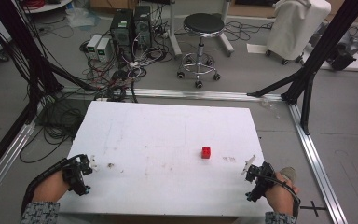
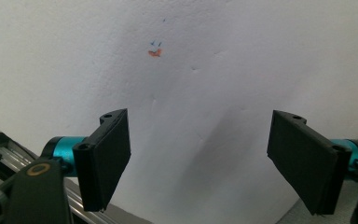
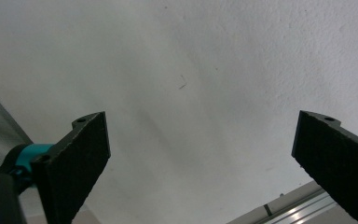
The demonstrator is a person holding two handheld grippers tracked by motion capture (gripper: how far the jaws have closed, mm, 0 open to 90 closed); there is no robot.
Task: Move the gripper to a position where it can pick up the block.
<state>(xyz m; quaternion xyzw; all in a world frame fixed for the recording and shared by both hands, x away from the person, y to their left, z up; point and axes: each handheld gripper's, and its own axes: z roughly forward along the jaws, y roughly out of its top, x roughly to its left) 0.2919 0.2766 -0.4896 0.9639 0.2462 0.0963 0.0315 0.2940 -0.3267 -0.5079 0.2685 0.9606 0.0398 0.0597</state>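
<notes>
A small red block (image 1: 206, 152) stands alone on the white table (image 1: 168, 135), right of centre. My left gripper (image 1: 91, 164) rests at the table's near left edge, jaws wide apart and empty. Its own view shows the gripper (image 2: 199, 154) over bare white surface with a small orange and blue mark (image 2: 154, 51) ahead. My right gripper (image 1: 248, 165) sits at the near right edge, about a hand's width right of and nearer than the red block. In its own view the gripper (image 3: 200, 163) stands open over bare white table.
Faint brown smudges (image 1: 109, 165) lie by the left gripper. Aluminium frame rails (image 1: 314, 154) run along the table's sides, black struts (image 1: 307, 88) rise at the back right. Behind the table are a stool (image 1: 201, 37), computers (image 1: 130, 28) and tangled cables (image 1: 116, 74) on the floor.
</notes>
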